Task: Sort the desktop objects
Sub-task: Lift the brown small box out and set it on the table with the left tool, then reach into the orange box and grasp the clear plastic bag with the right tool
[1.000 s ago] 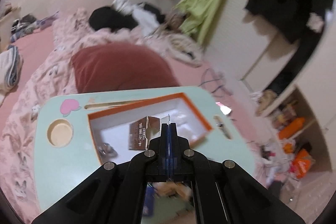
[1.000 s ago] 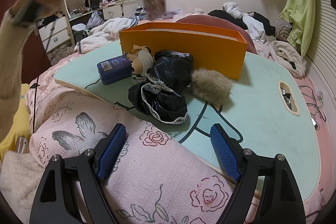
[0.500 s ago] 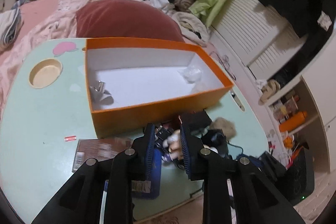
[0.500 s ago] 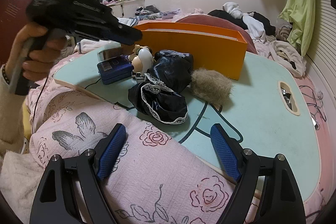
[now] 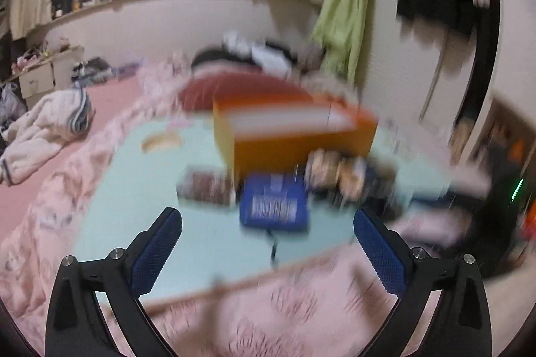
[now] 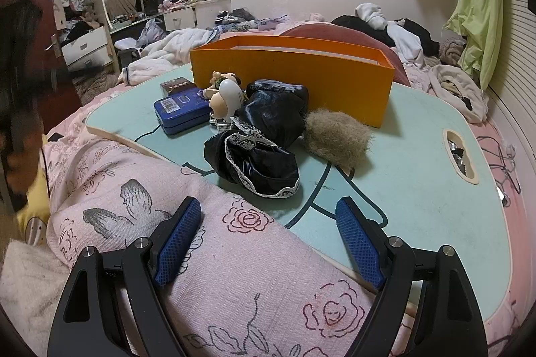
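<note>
Left gripper (image 5: pixel 268 234) and right gripper (image 6: pixel 268 234), jaws spread and empty, hover off the near edge of the mint surface (image 6: pixel 418 176), where a blue tin (image 6: pixel 182 112), black lace cloth (image 6: pixel 258 156) and fur tuft (image 6: pixel 336 139) crowd the orange box (image 6: pixel 291 72), leaving the right side bare.

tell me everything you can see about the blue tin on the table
The blue tin is a flat rectangular box, metal by its look, lid shut, with a white barcode label on top. It lies flat on the mint green table, near its left edge, in front of the orange box. A small doll figure rests against its right side. Neither claw touches it.
</note>
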{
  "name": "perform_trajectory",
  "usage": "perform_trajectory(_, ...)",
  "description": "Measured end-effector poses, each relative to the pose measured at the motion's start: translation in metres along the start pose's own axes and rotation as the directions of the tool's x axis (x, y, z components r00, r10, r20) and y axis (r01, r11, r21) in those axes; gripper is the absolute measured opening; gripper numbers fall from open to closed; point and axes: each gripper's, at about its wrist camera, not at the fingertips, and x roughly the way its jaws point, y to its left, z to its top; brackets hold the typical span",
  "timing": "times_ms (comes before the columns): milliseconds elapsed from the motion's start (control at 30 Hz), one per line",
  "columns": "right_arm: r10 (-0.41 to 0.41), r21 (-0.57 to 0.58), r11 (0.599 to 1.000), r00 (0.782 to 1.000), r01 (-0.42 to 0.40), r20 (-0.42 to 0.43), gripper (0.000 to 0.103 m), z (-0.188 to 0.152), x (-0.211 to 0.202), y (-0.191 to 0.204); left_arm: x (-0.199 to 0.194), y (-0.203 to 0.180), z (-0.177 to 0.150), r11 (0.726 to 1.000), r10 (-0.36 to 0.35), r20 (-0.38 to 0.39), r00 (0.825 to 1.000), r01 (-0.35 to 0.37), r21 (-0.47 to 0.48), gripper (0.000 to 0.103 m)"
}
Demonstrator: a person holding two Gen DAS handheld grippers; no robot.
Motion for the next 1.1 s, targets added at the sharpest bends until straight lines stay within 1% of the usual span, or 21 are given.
perform_trajectory(67,-0.001,0.001,1.000,1.000,0.001,0.000,0.083,0.000,0.000,-0.001,0.031,-0.009,-0.014,0.998,0.042,-0.109,0.993,-0.036,0.053,0.103)
perform_trajectory(100,-0.002,0.001,1.000,1.000,0.002,0.000,0.083,0.000,0.000,-0.001,0.043,-0.013,-0.020,0.996,0.064,-0.129,0.990,-0.054,0.075,0.103)
perform_trajectory(133,-0.005,0.000,1.000,1.000,0.005,-0.003,0.083,0.000,0.001,-0.001,0.044,-0.019,-0.024,0.989,0.102,-0.041,0.994,-0.097,0.108,0.103)
perform_trajectory(167,-0.007,-0.001,1.000,1.000,0.007,-0.002,0.083,0.000,0.001,-0.001,0.045,-0.020,-0.026,0.991,0.083,-0.023,0.996,-0.081,0.103,0.103)
perform_trajectory(233,-0.007,0.004,1.000,1.000,0.007,-0.002,0.083,0.000,0.000,-0.003,0.045,-0.015,-0.026,0.994,0.062,-0.019,0.998,-0.060,0.088,0.103)
perform_trajectory(367,0.009,0.031,0.999,1.000,-0.010,0.018,0.083,0.003,-0.008,-0.009,0.042,-0.008,-0.029,0.995,0.051,0.002,0.999,-0.051,0.080,0.103)
perform_trajectory(467,0.029,0.046,0.998,0.997,-0.032,0.074,0.080,0.023,-0.023,-0.014,0.042,-0.007,-0.030,0.995,0.052,0.002,0.999,-0.052,0.080,0.103)
perform_trajectory(500,0.033,0.046,0.998,0.995,-0.037,0.094,0.075,0.034,-0.029,-0.016,0.042,-0.007,-0.030,0.996,0.051,0.003,0.999,-0.052,0.079,0.103)
perform_trajectory(533,0.027,0.047,0.998,0.994,-0.032,0.110,0.064,0.049,-0.035,-0.020,0.042,-0.007,-0.030,0.995,0.052,0.003,0.999,-0.052,0.080,0.103)
perform_trajectory(567,0.020,0.049,0.999,0.994,-0.025,0.106,0.057,0.065,-0.037,-0.026,0.042,-0.008,-0.030,0.996,0.051,0.002,0.999,-0.051,0.080,0.103)
perform_trajectory(633,0.006,0.071,0.997,0.998,-0.010,0.063,0.039,0.102,-0.031,-0.040,0.041,-0.008,-0.030,0.995,0.052,0.003,0.999,-0.052,0.080,0.103)
perform_trajectory(667,0.006,0.100,0.995,1.000,-0.008,0.025,0.036,0.123,-0.022,-0.051,0.041,-0.008,-0.030,0.995,0.052,0.003,0.999,-0.052,0.080,0.103)
perform_trajectory(700,0.011,0.124,0.992,1.000,-0.008,-0.017,0.035,0.137,-0.012,-0.059,0.041,-0.008,-0.030,0.995,0.052,0.003,0.999,-0.052,0.080,0.103)
perform_trajectory(733,0.019,0.160,0.987,0.994,-0.002,-0.110,0.035,0.159,0.010,-0.073,0.041,-0.008,-0.030,0.995,0.052,0.003,0.999,-0.052,0.080,0.103)
perform_trajectory(800,0.000,0.205,0.977,0.969,0.052,-0.246,0.035,0.180,0.044,-0.089,0.040,-0.008,-0.030,0.995,0.051,0.003,0.999,-0.051,0.080,0.103)
perform_trajectory(833,-0.020,0.217,0.972,0.948,0.094,-0.318,0.035,0.192,0.066,-0.095,0.040,-0.008,-0.030,0.995,0.052,0.004,0.999,-0.052,0.080,0.103)
perform_trajectory(900,-0.041,0.179,0.977,0.925,0.116,-0.377,0.036,0.204,0.090,-0.094,0.040,-0.007,-0.031,0.995,0.051,0.005,0.999,-0.051,0.080,0.103)
perform_trajectory(933,-0.070,0.140,0.980,0.908,0.139,-0.412,0.038,0.209,0.105,-0.089,0.039,-0.010,-0.031,0.995,0.051,0.007,0.999,-0.051,0.081,0.103)
perform_trajectory(967,-0.111,0.100,0.980,0.885,0.174,-0.453,0.041,0.211,0.118,-0.085,0.039,-0.011,-0.032,0.995,0.050,0.008,0.999,-0.050,0.081,0.103)
perform_trajectory(1000,-0.157,0.059,0.975,0.855,0.213,-0.493,0.045,0.210,0.130,-0.082,0.040,-0.012,-0.031,0.996,0.049,0.009,0.999,-0.050,0.081,0.103)
perform_trajectory(1100,-0.286,-0.060,0.948,0.756,0.312,-0.589,0.045,0.201,0.166,-0.079,0.039,-0.015,-0.028,0.996,0.046,0.015,0.999,-0.047,0.080,0.103)
